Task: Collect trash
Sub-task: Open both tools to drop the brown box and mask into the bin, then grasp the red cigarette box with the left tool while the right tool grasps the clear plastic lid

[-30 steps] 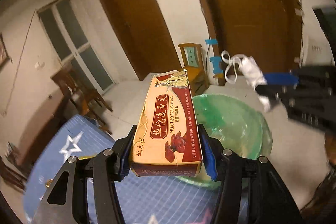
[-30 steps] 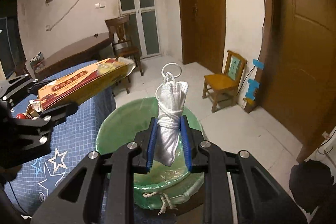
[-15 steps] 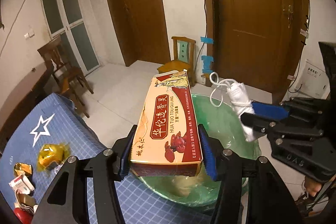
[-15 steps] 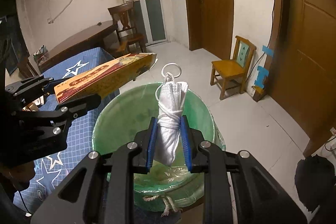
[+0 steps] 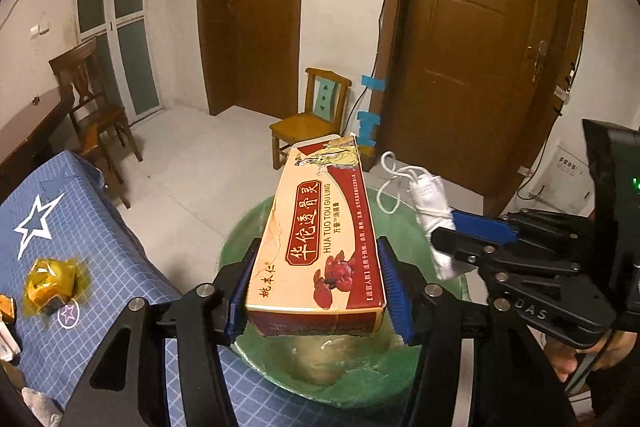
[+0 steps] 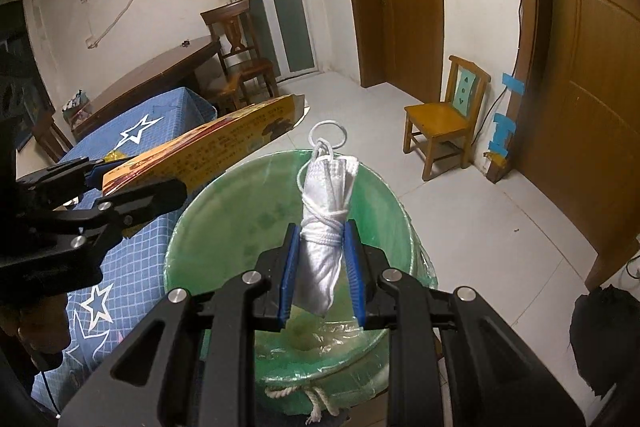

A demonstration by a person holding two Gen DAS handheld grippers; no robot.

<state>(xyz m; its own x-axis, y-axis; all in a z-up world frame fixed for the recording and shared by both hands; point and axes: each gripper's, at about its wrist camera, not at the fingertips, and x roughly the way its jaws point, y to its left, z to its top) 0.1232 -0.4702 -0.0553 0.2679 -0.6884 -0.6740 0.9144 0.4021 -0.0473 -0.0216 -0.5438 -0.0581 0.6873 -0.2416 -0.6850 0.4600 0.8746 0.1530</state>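
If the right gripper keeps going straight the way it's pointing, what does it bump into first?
Probably the green-lined trash bin: the right gripper, shut on the rolled white mask, points down into its open mouth, though depth is unclear.

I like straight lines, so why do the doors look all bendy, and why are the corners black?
In the left wrist view, the brown door bows because the fisheye lens curves straight edges, and its round image leaves black corners. In the right wrist view, the door frame curves likewise. The box and rolled mask look sharp; the light is dim and yellowish.
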